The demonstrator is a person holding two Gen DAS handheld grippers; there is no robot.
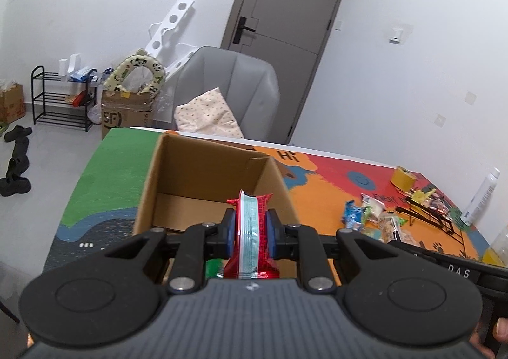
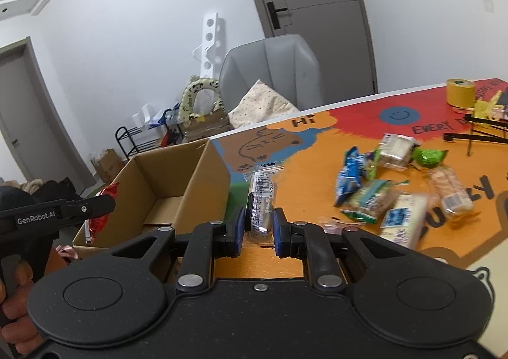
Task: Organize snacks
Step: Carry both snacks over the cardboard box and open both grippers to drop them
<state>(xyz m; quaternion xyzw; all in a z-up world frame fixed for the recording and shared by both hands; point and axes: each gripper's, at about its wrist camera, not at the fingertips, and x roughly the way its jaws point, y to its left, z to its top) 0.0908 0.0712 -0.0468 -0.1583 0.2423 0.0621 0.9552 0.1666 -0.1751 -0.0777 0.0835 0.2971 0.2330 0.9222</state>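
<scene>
The left gripper [image 1: 250, 233] is clamping a red snack packet [image 1: 252, 232] between its blue pads [image 1: 229, 233]; the jaws are closed onto the packet, which is standing on edge with its pale blue seam facing the camera. The packet is hanging just above the near wall of the open cardboard box [image 1: 177, 174]. The box is sitting at the left end of the table mat [image 1: 333, 174], on the green and dark part of the print.

The right gripper [image 2: 258, 224] is gripping a clear-wrapped dark snack packet [image 2: 261, 197] by its near end, jaws closed tight on the wrapper. The packet is pointing away from the camera, just to the right of the box's right wall [image 2: 206, 187].

In the right wrist view, the left gripper is showing at the far left, holding the red packet beside the box's near left corner.

The remaining snack pile [image 2: 390, 187] is lying on the orange area to the right, well apart from the box. A yellow tape roll [image 2: 460, 92] is standing at the far right.
</scene>
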